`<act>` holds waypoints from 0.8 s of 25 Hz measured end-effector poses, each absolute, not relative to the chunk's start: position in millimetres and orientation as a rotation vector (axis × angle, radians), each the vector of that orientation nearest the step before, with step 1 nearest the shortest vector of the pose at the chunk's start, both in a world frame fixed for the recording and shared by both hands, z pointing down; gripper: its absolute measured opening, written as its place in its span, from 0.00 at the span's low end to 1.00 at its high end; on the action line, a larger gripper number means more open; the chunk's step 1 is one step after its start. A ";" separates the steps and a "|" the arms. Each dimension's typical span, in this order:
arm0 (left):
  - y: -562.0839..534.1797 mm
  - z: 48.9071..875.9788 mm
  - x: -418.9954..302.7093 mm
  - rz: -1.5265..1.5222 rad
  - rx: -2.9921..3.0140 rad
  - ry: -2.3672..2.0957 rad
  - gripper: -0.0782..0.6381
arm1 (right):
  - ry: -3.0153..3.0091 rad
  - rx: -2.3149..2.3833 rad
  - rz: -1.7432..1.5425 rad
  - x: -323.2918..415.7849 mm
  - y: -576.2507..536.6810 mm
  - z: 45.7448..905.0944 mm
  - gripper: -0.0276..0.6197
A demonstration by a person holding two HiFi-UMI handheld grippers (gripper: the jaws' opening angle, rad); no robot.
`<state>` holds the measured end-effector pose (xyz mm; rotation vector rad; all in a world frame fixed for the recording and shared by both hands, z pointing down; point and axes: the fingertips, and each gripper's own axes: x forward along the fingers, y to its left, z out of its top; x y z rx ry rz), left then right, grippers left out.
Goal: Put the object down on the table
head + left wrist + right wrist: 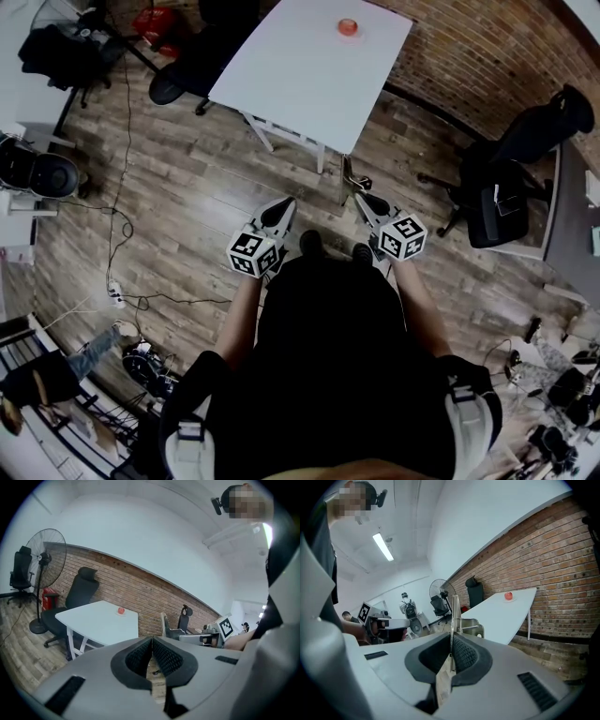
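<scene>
Plate (164, 626) of thin grey metal sits gripped by right claw (451, 645); left claw (152, 645) clenched.

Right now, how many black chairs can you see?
3: the table-side chair beside the white table, the corner chair at top left, the right chair by the brick wall. Others may be hidden.

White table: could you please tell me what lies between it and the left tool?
Only bare wooden floor separates the white table from the left tool; the head view shows this.
</scene>
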<state>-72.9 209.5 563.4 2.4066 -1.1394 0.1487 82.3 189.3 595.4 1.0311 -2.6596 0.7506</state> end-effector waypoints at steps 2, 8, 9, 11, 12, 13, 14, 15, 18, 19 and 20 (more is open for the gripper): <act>204.5 562.3 -74.8 0.151 2.417 -1.127 0.14 | -2.656 1.047 0.755 80.3 187.2 595.7 0.05; 194.9 563.8 -81.0 0.164 2.433 -1.093 0.14 | -2.642 1.091 0.768 76.9 182.7 597.9 0.05; 193.4 564.7 -81.9 0.166 2.434 -1.090 0.14 | -2.641 1.097 0.769 76.7 181.9 598.1 0.05; 191.8 565.2 -83.0 0.165 2.436 -1.079 0.14 | -2.636 1.110 0.768 76.2 182.1 598.1 0.05; 192.0 565.1 -83.2 0.164 2.440 -1.072 0.14 | -2.633 1.117 0.768 76.0 182.7 598.1 0.05; 192.5 565.2 -83.5 0.165 2.444 -1.065 0.14 | -2.631 1.124 0.769 75.4 183.4 598.3 0.05; 193.3 565.8 -83.9 0.167 2.448 -1.058 0.14 | -2.630 1.131 0.771 74.6 184.3 598.6 0.05; 193.9 567.0 -84.2 0.171 2.451 -1.052 0.14 | -2.629 1.139 0.773 73.9 185.4 599.1 0.05; 194.8 568.9 -85.6 0.174 2.455 -1.036 0.14 | -2.619 1.158 0.777 72.9 188.8 601.0 0.05; 195.7 569.1 -86.6 0.174 2.455 -1.032 0.14 | -2.616 1.163 0.779 72.4 190.1 601.8 0.05; 196.7 569.8 -87.9 0.176 2.455 -1.029 0.14 | -2.613 1.166 0.781 71.9 191.2 602.7 0.05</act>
